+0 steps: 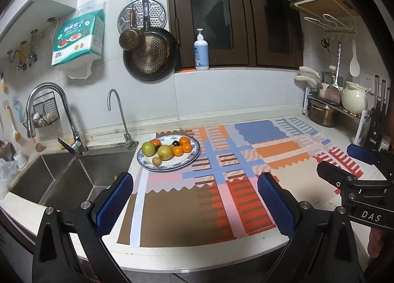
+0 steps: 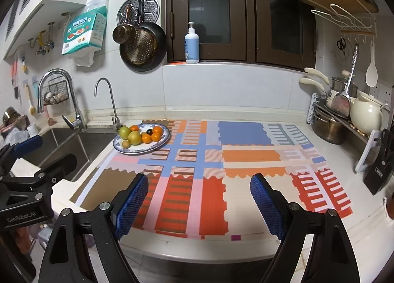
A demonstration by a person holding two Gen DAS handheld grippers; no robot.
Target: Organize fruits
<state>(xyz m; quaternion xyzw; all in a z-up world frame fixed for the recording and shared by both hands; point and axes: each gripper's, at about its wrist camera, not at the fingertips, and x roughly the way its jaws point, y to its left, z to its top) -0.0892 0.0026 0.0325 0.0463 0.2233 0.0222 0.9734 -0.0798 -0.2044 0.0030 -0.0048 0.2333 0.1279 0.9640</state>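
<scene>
A blue-rimmed white plate [image 1: 192,158] stands on the counter beside the sink and holds several fruits: a green one [image 1: 148,149], a yellow one [image 1: 165,152], small oranges [image 1: 184,140], a dark one [image 1: 175,143] and a small brownish one [image 1: 156,160]. The plate also shows in the right wrist view [image 2: 160,144]. My left gripper [image 1: 194,205] is open and empty, near the counter's front edge, short of the plate. My right gripper [image 2: 198,205] is open and empty over the mat's front. It shows at the right of the left wrist view [image 1: 344,162].
A patterned mat [image 1: 246,160] covers the counter. The steel sink [image 1: 61,174] with two taps lies left of the plate. Pots, a cream jug [image 2: 365,114] and a knife block [image 2: 379,169] stand at the right. A soap bottle [image 2: 192,44] is on the window sill.
</scene>
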